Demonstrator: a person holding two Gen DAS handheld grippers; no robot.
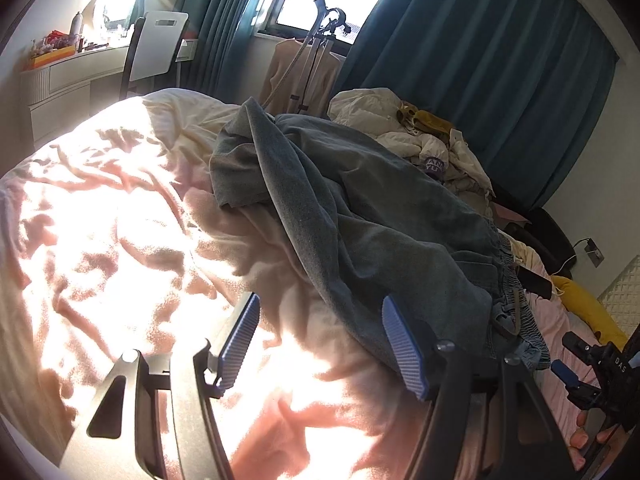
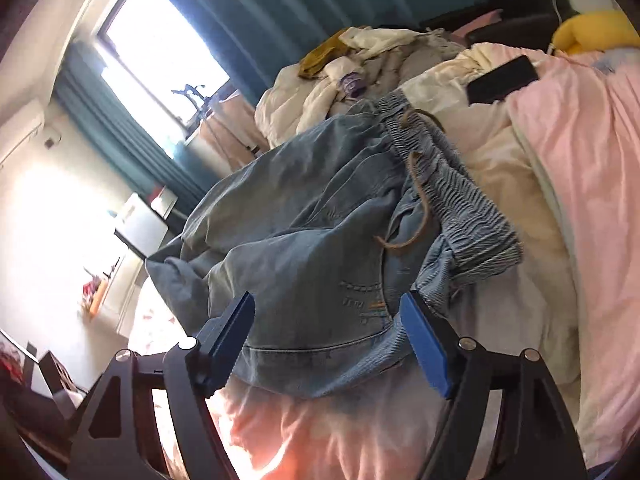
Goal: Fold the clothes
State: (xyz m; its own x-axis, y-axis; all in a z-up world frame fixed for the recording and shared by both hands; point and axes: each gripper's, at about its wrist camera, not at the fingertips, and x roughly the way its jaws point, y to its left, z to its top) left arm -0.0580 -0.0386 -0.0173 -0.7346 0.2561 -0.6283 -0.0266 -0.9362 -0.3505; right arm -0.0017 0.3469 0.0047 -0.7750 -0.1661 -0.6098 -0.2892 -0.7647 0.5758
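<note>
A pair of blue denim trousers point(image 2: 304, 232) with an elastic waistband and brown drawstring lies crumpled on your bed, across a pink duvet point(image 1: 120, 240) lit by strong sun. Your left gripper point(image 1: 320, 344) is spread wide, holding nothing, its right pad at the denim's edge. Your right gripper point(image 2: 328, 340) is also spread, the trouser hem lying between its pads, ungripped. Behind the trousers sits a heap of pale clothes point(image 1: 416, 136). Teal curtains point(image 1: 500, 80) frame a bright window; a white chair point(image 1: 156, 48) stands at a desk.
</note>
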